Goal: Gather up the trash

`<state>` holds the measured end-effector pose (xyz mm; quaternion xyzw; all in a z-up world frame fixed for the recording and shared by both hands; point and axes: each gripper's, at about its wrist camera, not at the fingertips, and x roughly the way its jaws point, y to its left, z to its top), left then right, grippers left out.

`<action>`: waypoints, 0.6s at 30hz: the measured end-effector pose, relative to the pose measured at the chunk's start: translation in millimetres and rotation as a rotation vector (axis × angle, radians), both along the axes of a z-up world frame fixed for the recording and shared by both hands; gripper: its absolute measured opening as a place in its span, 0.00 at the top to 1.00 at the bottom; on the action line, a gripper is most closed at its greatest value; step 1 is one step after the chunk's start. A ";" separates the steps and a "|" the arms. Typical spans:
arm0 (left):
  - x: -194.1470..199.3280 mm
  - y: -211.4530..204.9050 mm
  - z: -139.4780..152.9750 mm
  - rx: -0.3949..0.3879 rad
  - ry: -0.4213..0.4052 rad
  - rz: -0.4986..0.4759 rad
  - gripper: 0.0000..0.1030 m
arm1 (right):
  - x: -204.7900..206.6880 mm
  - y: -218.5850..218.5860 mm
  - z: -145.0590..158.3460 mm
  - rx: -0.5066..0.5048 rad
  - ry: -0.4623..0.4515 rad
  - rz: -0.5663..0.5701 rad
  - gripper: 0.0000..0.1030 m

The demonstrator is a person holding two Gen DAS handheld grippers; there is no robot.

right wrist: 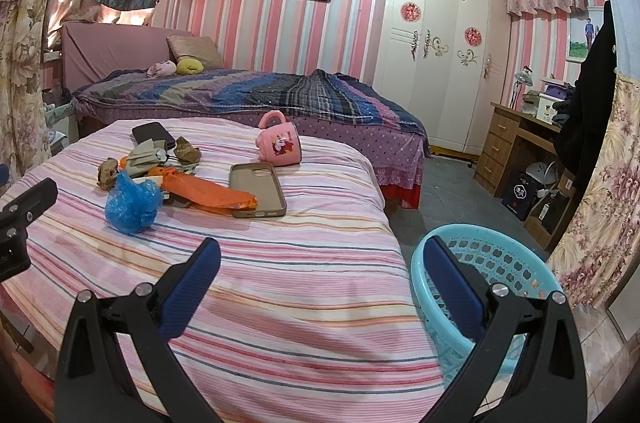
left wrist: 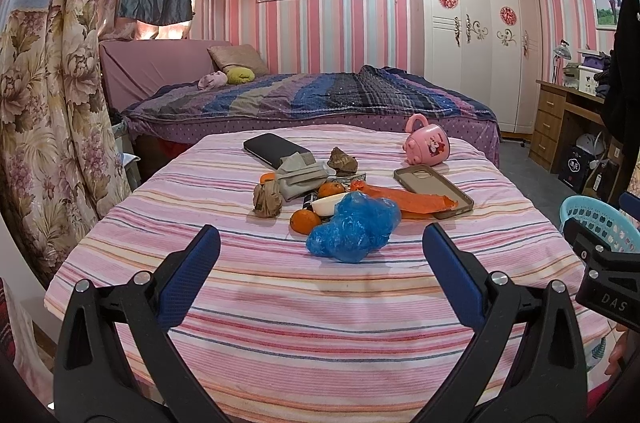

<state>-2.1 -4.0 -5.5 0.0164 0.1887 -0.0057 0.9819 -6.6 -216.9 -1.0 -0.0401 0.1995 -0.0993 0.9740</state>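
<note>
A crumpled blue plastic bag [left wrist: 354, 227] lies on the striped cloth, nearest my left gripper [left wrist: 320, 235], which is open and empty just short of it. Behind the bag lie an orange plastic wrapper [left wrist: 404, 201], brown crumpled paper balls [left wrist: 267, 198], oranges [left wrist: 304, 221] and a grey mask [left wrist: 300, 175]. My right gripper [right wrist: 322, 249] is open and empty over the table's right front edge, beside the light blue basket [right wrist: 500, 263]. The blue bag [right wrist: 132, 203] and orange wrapper [right wrist: 208, 193] lie far left of it.
A pink mug [left wrist: 427, 142] lies on its side, with a phone case [left wrist: 434, 191] and a black phone [left wrist: 274, 149] nearby. A bed [left wrist: 312, 99] stands behind the table, a wardrobe [left wrist: 472, 23] and desk [left wrist: 560, 119] at right, curtains [left wrist: 48, 103] at left.
</note>
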 end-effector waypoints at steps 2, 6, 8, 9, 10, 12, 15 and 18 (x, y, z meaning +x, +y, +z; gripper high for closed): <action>0.0 0.7 -0.1 -0.001 0.001 -0.001 0.05 | 0.7 -1.6 -0.9 0.003 0.002 -0.004 0.04; -0.3 1.1 -0.3 -0.001 0.002 0.001 0.05 | 1.9 -1.7 -0.1 0.009 0.005 -0.005 0.04; -0.4 0.7 -1.0 -0.001 0.002 0.002 0.05 | 1.8 -2.1 -0.1 0.008 0.005 -0.007 0.04; 0.4 2.5 -0.4 -0.002 0.004 0.003 0.05 | 1.8 -2.6 -0.2 0.008 0.005 -0.008 0.04; 0.5 2.7 -0.9 -0.002 0.005 0.003 0.05 | 2.2 -2.8 -0.2 0.009 0.006 -0.009 0.04; 0.8 3.3 -1.0 -0.002 0.008 0.005 0.05 | 2.6 -4.0 -0.5 0.011 0.006 -0.013 0.04; 0.9 4.7 -1.0 -0.003 0.011 0.007 0.05 | 2.5 -5.3 -0.3 0.013 0.005 -0.019 0.04; 1.0 4.9 -0.8 -0.001 0.010 0.008 0.05 | 2.6 -5.5 -0.5 0.009 0.004 -0.024 0.04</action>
